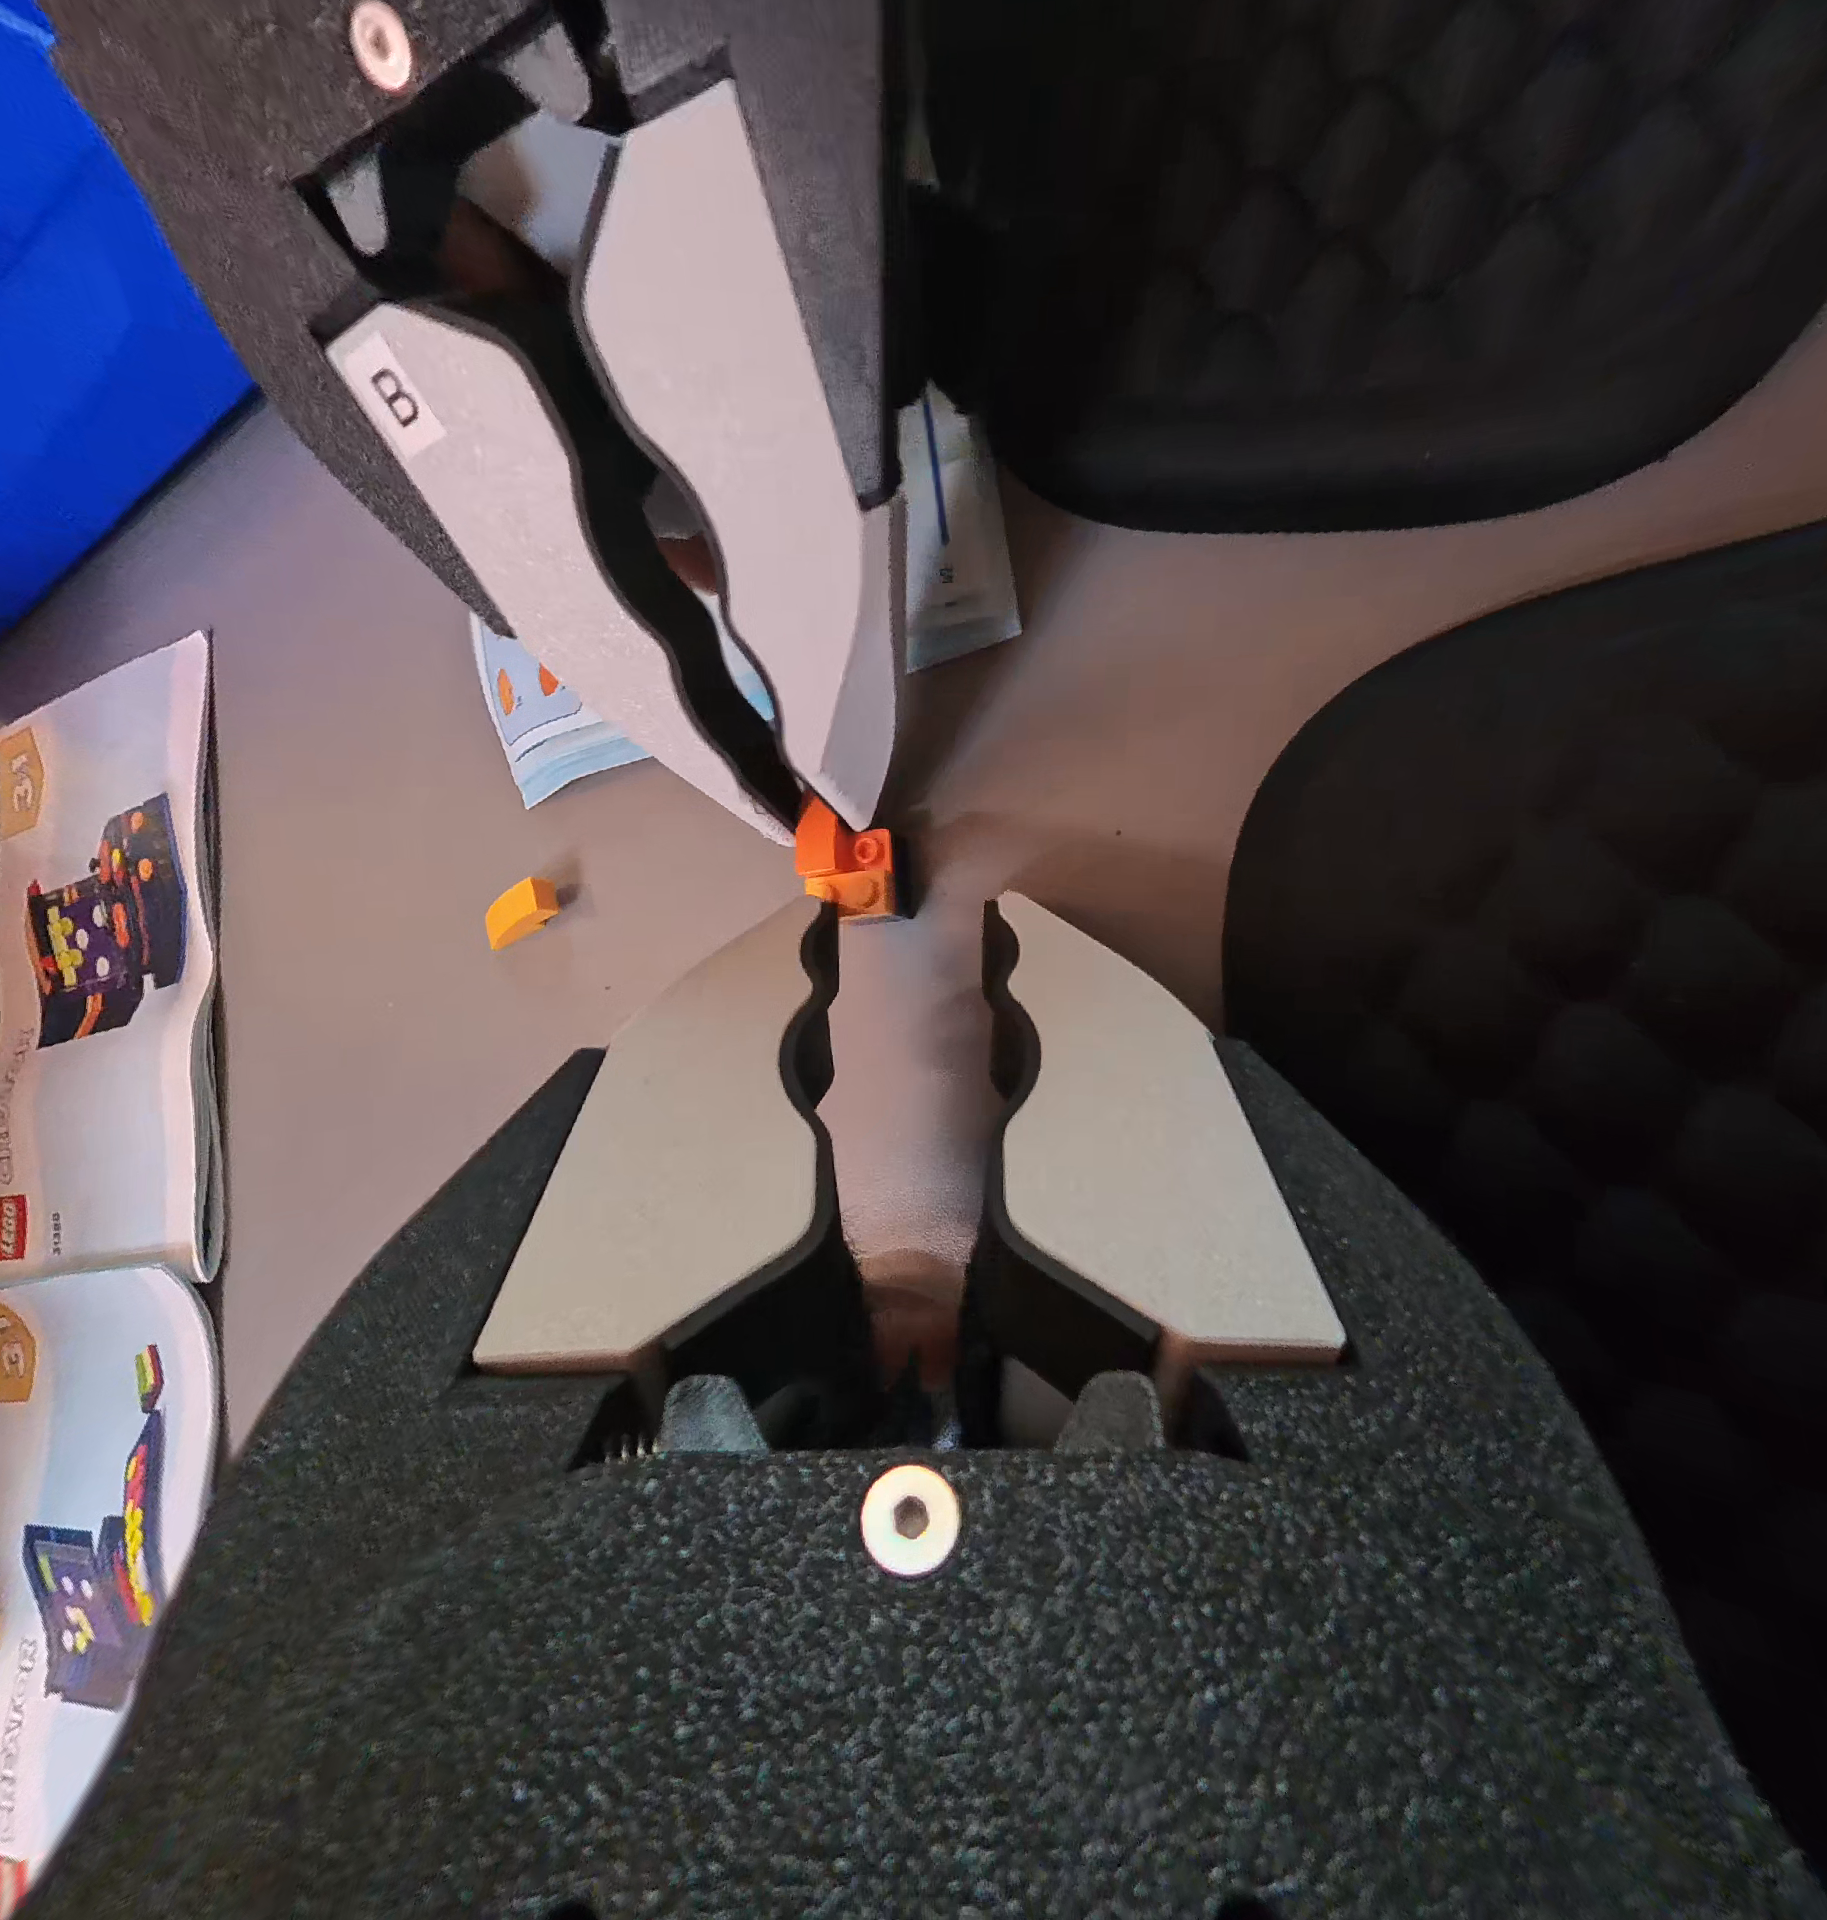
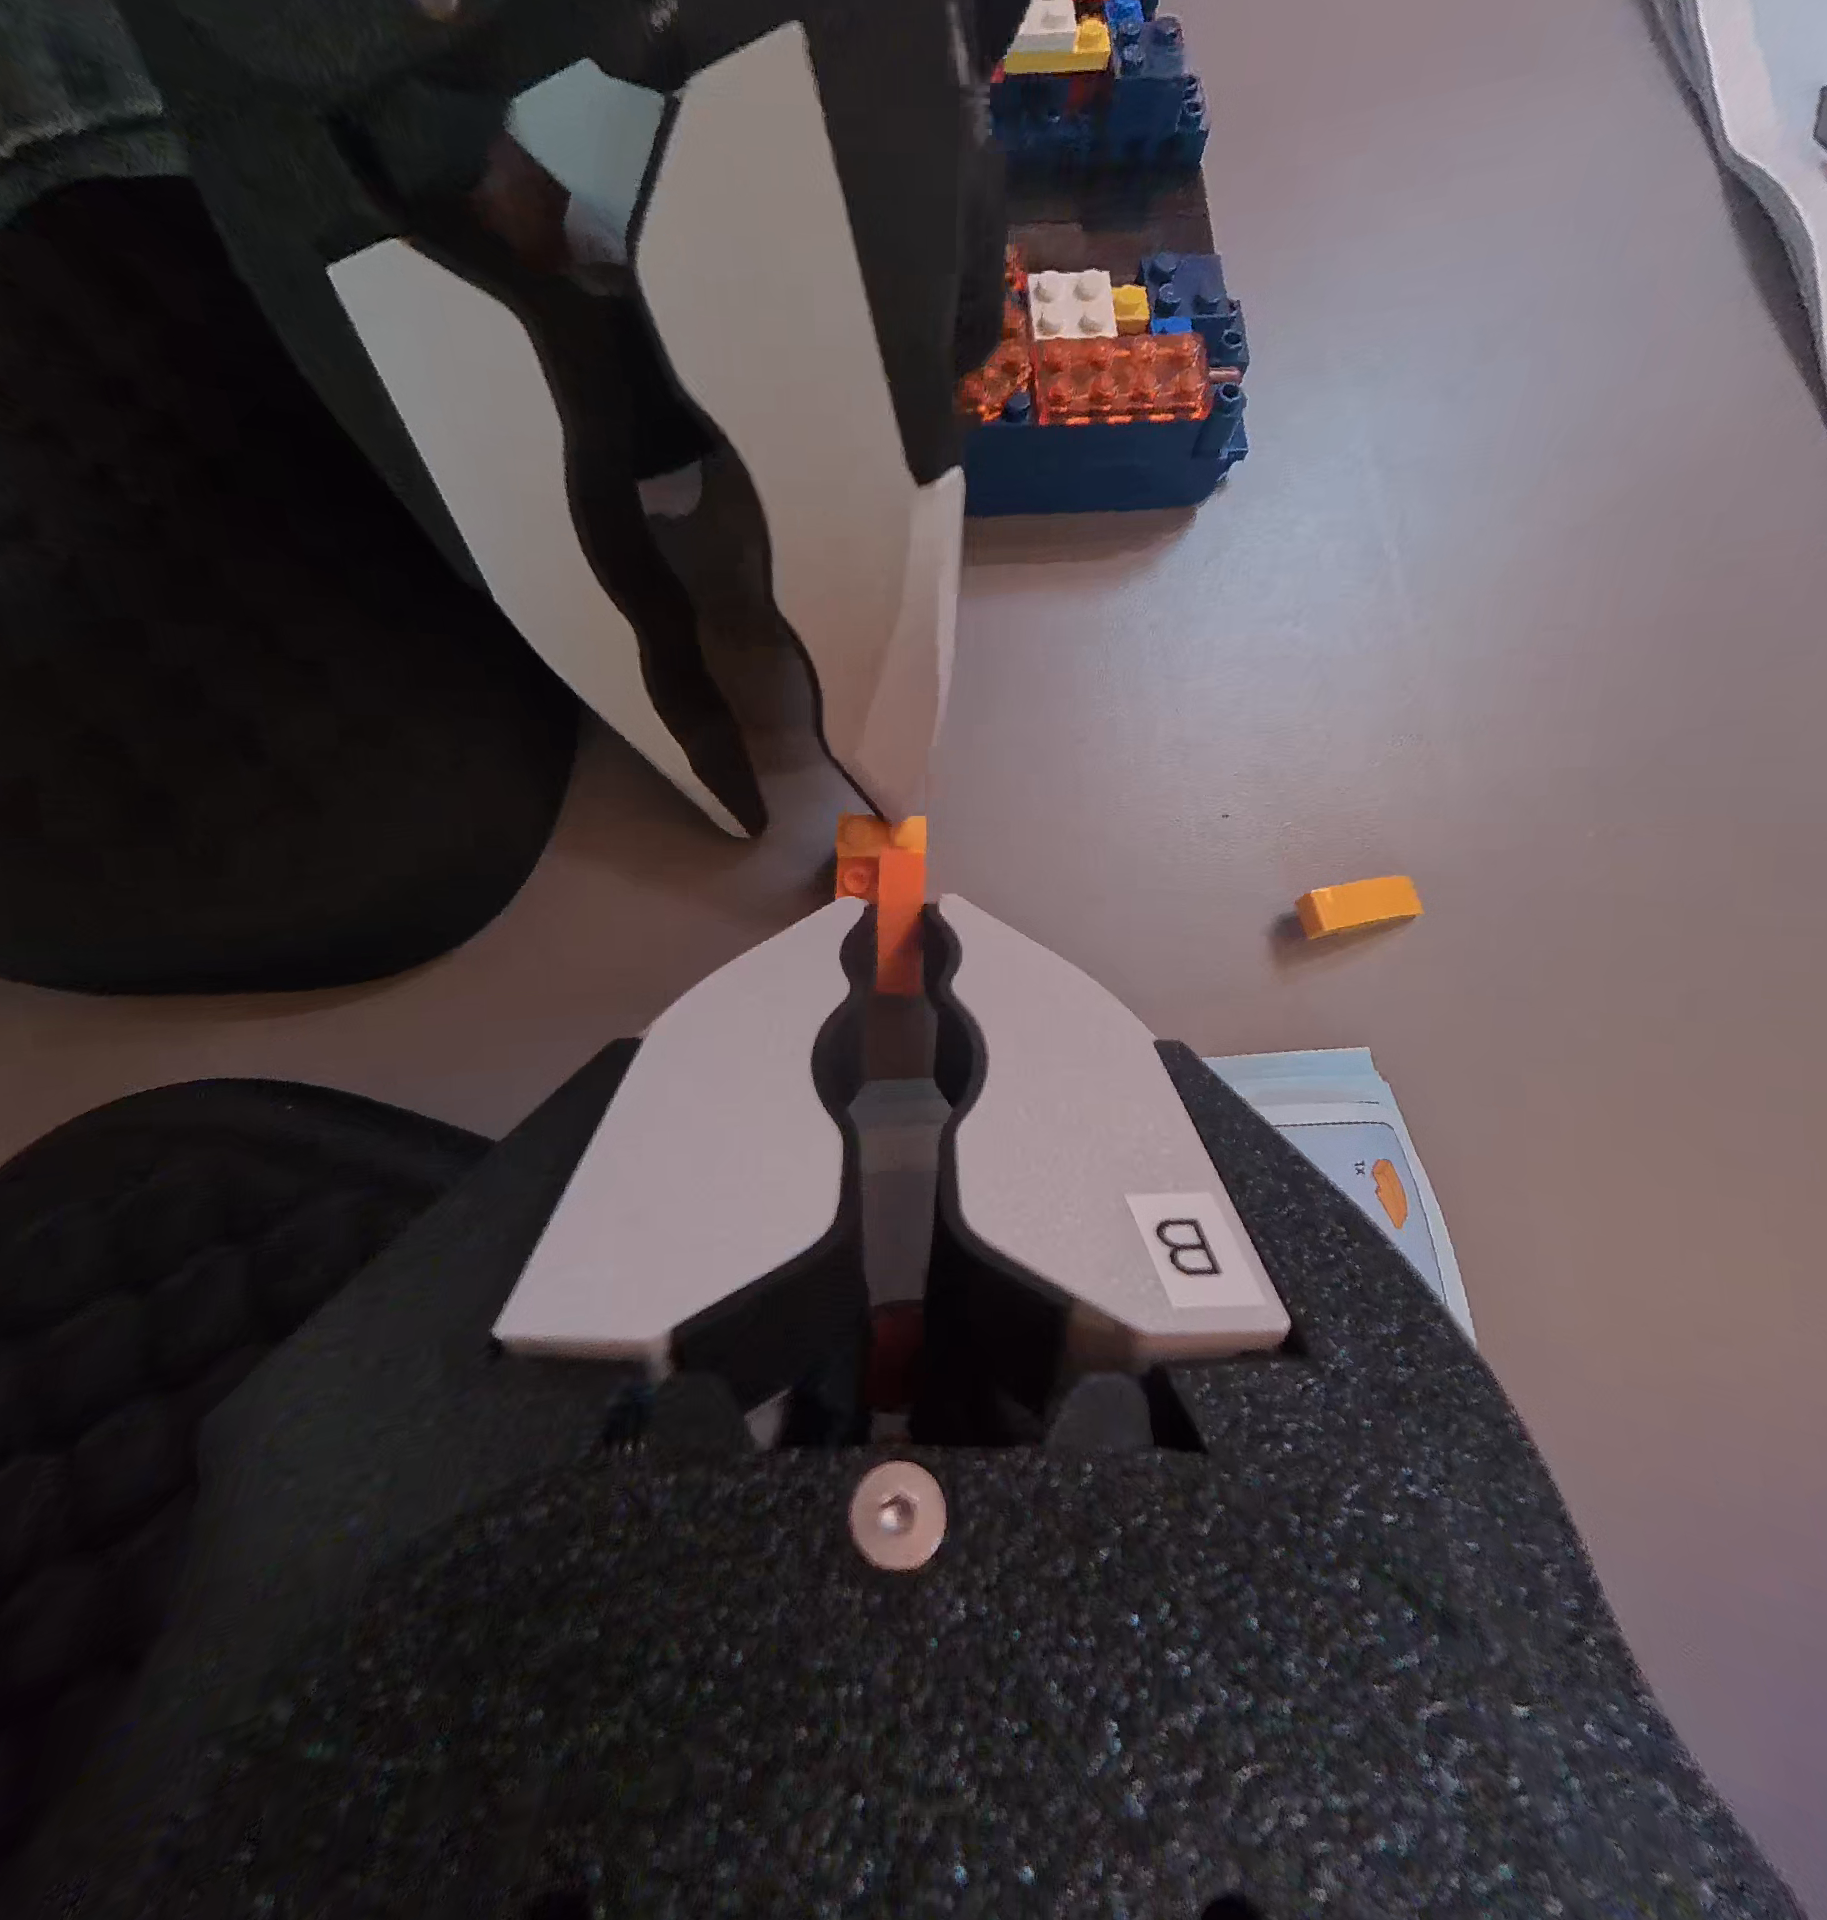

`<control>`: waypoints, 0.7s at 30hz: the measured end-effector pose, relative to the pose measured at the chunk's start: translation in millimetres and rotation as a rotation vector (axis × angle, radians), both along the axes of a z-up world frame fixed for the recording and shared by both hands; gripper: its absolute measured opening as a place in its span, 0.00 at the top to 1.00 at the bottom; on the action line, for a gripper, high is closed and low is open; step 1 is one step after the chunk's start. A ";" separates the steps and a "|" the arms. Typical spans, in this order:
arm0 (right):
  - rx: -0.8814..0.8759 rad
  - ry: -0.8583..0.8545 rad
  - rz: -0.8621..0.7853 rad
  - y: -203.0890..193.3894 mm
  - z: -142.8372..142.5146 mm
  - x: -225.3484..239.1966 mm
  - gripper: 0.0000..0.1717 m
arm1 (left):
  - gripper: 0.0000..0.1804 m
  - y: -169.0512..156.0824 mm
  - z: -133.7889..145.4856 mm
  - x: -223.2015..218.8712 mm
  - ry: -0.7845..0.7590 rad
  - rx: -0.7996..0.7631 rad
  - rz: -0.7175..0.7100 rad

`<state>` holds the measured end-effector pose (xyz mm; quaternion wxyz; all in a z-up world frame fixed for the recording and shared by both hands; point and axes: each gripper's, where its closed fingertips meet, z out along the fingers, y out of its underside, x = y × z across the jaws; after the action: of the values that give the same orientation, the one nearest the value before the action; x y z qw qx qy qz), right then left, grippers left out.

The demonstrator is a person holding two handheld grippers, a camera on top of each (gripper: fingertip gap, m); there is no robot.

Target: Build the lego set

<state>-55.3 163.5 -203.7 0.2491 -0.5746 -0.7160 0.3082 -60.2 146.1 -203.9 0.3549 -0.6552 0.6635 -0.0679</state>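
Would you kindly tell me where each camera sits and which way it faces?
Left wrist view: on the left claw, looking down its open fingers at the orange brick cluster; right claw opposite.
Right wrist view: on the right claw, gripping the orange brick; left claw opposite.
Shared: cluster, loose yellow-orange piece, grey table.

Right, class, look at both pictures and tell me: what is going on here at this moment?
Two handheld grippers meet over a grey table. The right gripper is clamped on an orange slope brick, holding it against a small orange brick assembly. The left gripper is open just beside that assembly. A loose yellow-orange curved piece lies nearby, with instruction booklets and a half-built blue model around.
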 end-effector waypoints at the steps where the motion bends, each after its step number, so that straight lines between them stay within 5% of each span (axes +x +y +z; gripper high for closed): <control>1: -0.014 0.003 -0.001 0.2 0.1 0.2 0.96 | 0.86 -0.4 0.1 0.1 0.006 0.009 -0.007; 16: 0.093 0.078 0.093 2.6 1.5 0.0 0.96 | 0.89 0.1 1.0 1.8 0.026 0.064 0.009; 21: -0.100 0.071 0.071 2.6 2.9 1.4 0.96 | 0.89 0.1 1.3 3.1 0.027 0.070 0.016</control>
<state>-54.0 166.1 -200.8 0.2341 -0.5492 -0.7105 0.3726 -57.1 146.1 -202.6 0.3692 -0.6485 0.6649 -0.0328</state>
